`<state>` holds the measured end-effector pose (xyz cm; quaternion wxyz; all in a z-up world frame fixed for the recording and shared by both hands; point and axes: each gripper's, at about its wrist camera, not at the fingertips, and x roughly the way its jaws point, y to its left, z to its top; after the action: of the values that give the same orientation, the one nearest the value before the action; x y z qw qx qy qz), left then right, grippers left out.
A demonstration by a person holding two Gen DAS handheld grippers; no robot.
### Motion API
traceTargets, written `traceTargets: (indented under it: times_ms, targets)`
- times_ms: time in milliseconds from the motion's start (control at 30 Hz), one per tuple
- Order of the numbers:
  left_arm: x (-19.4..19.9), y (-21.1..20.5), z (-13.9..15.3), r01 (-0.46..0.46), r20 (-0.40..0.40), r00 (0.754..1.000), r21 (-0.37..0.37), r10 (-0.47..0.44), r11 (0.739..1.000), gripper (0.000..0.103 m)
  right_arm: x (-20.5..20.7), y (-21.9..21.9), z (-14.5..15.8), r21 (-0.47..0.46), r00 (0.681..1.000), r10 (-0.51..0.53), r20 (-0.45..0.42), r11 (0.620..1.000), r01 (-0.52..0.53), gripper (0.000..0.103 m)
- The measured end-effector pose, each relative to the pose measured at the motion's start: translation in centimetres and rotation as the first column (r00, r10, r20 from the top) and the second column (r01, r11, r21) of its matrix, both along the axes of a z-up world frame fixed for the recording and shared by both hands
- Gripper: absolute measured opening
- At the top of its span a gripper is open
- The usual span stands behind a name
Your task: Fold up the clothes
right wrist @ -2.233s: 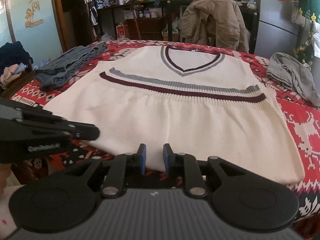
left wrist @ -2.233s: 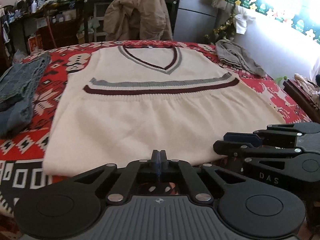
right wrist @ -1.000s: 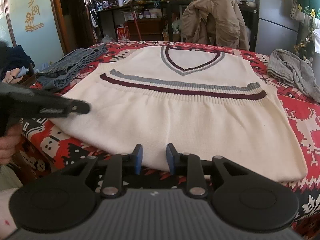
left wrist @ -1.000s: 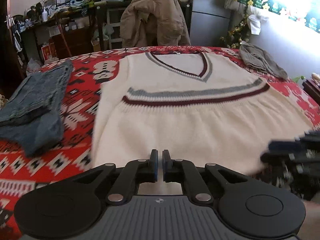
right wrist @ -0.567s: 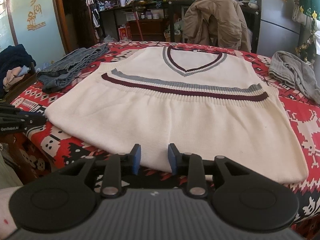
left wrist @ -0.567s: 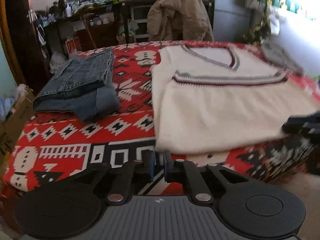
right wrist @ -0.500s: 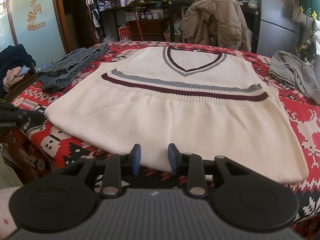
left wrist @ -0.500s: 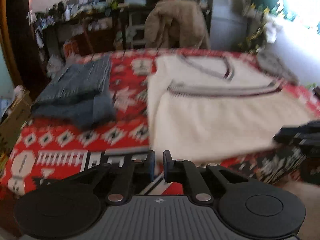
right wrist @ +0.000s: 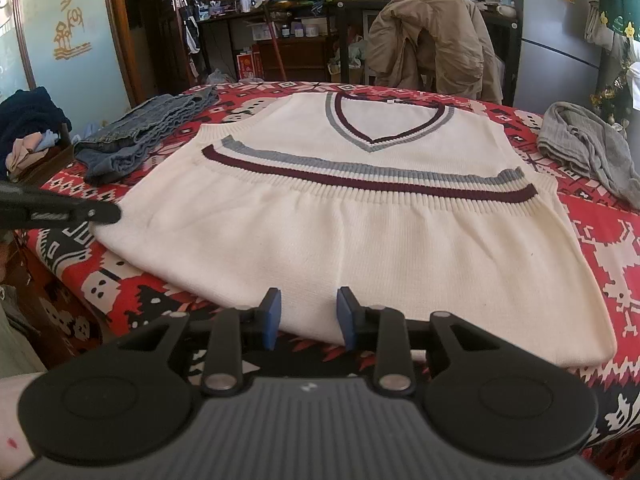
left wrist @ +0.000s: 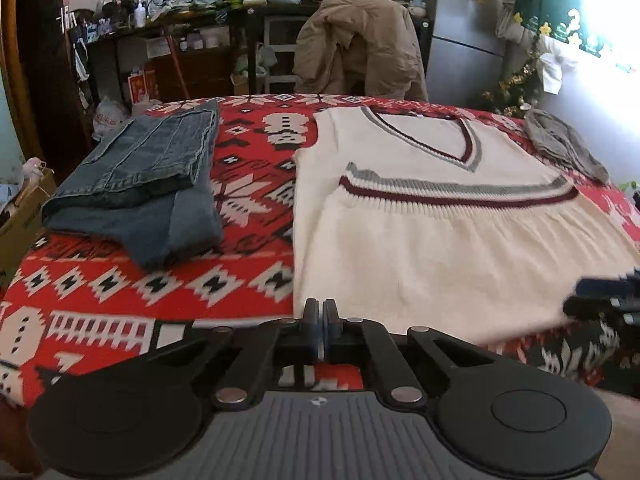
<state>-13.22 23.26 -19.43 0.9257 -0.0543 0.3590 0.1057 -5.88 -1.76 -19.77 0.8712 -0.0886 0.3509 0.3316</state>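
Both grippers at vest (right wrist: 360, 208) hem | left gripper (left wrist: 320, 322) corner | right gripper (right wrist: 308, 316) middle

1. Lit by daylight from a window (left wrist: 612, 46) at upper right of the left wrist view; blown out to white glare there.
2. Dim and shadowed toward the back shelves (right wrist: 288, 20); soft shadows only.
3. Strong fisheye bending at edges; dark vignetted corners.
4. Motion-blurred at the right gripper (left wrist: 600, 300) in the left wrist view; elsewhere sharp.

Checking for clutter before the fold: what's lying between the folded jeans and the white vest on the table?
Nothing: only bare red patterned tablecloth separates the folded jeans from the white vest, clearest in the left wrist view.
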Motion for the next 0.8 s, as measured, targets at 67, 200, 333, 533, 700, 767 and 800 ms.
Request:
traceTargets:
  times_ms: [67, 200, 333, 533, 700, 767, 800]
  targets:
    - [-0.7, -0.2, 0.0, 0.005, 0.000, 1.000, 0.010, -0.005, 1.000, 0.004, 0.0, 0.0, 0.0, 0.000, 1.000, 0.004, 0.001, 1.000, -0.004, 0.036]
    - [-0.9, -0.1, 0.1, -0.007, -0.005, 1.000, -0.004, 0.007, 1.000, 0.004, 0.0, 0.0, 0.0, 0.001, 1.000, 0.007, 0.001, 1.000, -0.007, 0.037]
    - [-0.5, -0.7, 1.3, 0.008, 0.010, 1.000, -0.012, -0.008, 1.000, 0.004, 0.0, 0.4, 0.3, 0.003, 1.000, 0.021, 0.010, 1.000, -0.021, 0.035]
    - [1.3, -3.3, 1.0, 0.122, 0.023, 0.992, -0.043, -0.121, 0.992, 0.005, -0.1, 2.1, 1.3, 0.008, 0.996, 0.078, 0.046, 0.997, -0.078, 0.029]
    - [1.6, -5.1, -0.4, 0.180, 0.002, 0.984, -0.005, -0.180, 0.984, 0.005, -0.5, 4.0, 1.6, 0.020, 0.985, 0.159, 0.067, 0.987, -0.160, 0.025]
    - [1.2, -4.9, -0.3, 0.180, 0.001, 0.984, -0.024, -0.180, 0.983, 0.005, -0.9, 5.1, 1.0, 0.007, 0.975, 0.214, 0.054, 0.977, -0.215, 0.025]
    - [1.0, -4.8, -0.2, 0.180, 0.000, 0.984, -0.035, -0.180, 0.983, 0.005, -1.2, 5.6, 0.6, -0.009, 0.970, 0.239, 0.049, 0.971, -0.239, 0.023]
